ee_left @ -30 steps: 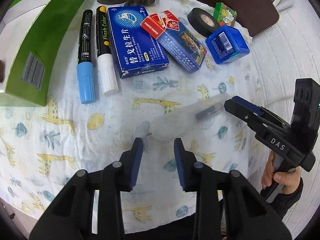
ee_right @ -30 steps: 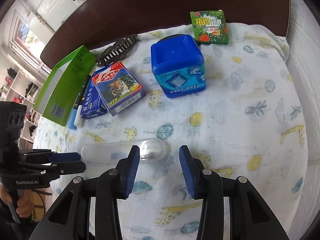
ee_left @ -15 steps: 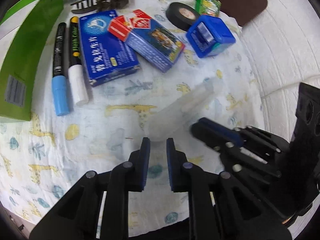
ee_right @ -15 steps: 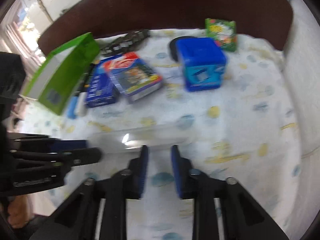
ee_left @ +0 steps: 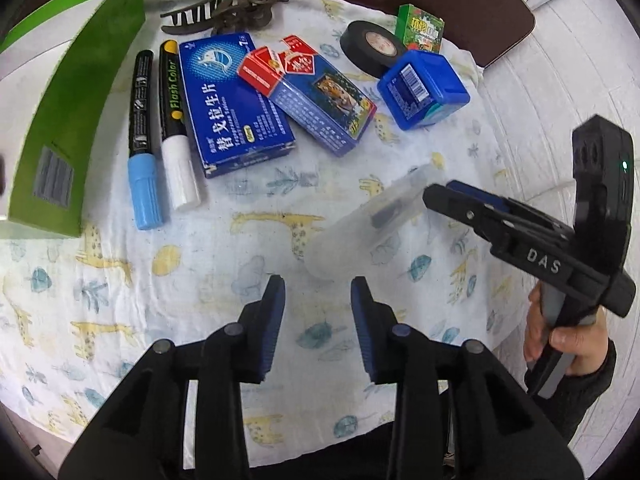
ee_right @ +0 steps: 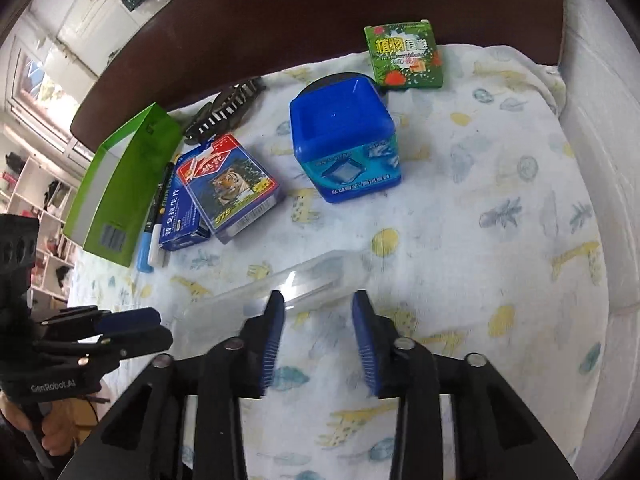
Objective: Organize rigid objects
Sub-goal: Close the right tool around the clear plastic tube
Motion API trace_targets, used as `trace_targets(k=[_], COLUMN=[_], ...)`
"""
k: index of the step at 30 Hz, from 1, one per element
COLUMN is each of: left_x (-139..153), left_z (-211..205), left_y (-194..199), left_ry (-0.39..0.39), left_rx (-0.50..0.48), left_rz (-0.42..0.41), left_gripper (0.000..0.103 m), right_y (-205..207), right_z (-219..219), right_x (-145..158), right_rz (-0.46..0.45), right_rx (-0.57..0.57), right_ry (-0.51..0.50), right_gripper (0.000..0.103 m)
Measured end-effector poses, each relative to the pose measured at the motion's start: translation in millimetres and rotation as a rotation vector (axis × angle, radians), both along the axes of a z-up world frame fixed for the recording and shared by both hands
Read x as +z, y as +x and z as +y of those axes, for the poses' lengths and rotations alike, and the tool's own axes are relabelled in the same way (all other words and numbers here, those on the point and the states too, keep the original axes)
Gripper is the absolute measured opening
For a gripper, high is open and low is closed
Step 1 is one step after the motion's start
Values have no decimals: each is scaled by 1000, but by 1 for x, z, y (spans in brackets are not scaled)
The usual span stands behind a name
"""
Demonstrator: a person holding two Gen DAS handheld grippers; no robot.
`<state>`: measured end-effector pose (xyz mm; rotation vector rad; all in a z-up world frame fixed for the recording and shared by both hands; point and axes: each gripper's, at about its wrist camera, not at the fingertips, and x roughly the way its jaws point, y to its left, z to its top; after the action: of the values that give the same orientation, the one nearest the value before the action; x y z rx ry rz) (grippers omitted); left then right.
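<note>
Currently both grippers, left gripper [ee_left: 318, 292] and right gripper [ee_right: 318, 308], stand with jaws released around the clear plastic case [ee_left: 360, 224] lying on the table's cloth [ee_left: 200, 280]. Next, one likely must close on the case and carry it toward the row of boxes [ee_left: 236, 104].

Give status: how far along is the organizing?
Done: markers, blue box and card pack sit lined up beside the green box. In hand: nothing; left tool and right tool are open by the clear case. Left: placing that case.
</note>
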<state>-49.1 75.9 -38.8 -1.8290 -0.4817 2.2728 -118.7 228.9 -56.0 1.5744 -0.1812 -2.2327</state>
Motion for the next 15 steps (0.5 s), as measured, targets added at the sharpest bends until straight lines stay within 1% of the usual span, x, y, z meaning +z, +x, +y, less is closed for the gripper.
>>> trace_targets(k=[1, 2, 4, 5, 6, 7, 9, 11, 15], left_x=[-2, -6, -12, -9, -8, -7, -6, -5, -2], left_z=[2, 4, 5, 4, 4, 5, 7, 7, 3], left_y=[0, -2, -7, -8, -11, -13, -15, -15, -17], left_ry=[-3, -6, -2, -2, -4, -11, -30, -35, -39], left_rx=[4, 11, 34, 48, 46, 45, 38, 38, 40], left_rz=[-7, -15, -41, -27, -25, -30, -32, -30, -29], left_gripper=[32, 30, 29, 23, 19, 20, 22, 22, 22], right_y=[-7, -11, -18, -20, -20, -18, -16, -14, -7], right_z=[-1, -1, -5, -8, -13, -17, -26, -31, -29], right_x=[-2, -3, -4, -3, -3, -2, 0, 2, 3], right_rz=[-2, 0, 15, 22, 31, 38, 42, 43, 42], right_rx=[15, 30, 58, 75, 98, 123, 148, 141, 100], right_ry=[10, 24, 52, 72, 99, 112, 152, 190, 203], right_gripper=[50, 50, 50, 49, 48, 43, 43, 43, 43])
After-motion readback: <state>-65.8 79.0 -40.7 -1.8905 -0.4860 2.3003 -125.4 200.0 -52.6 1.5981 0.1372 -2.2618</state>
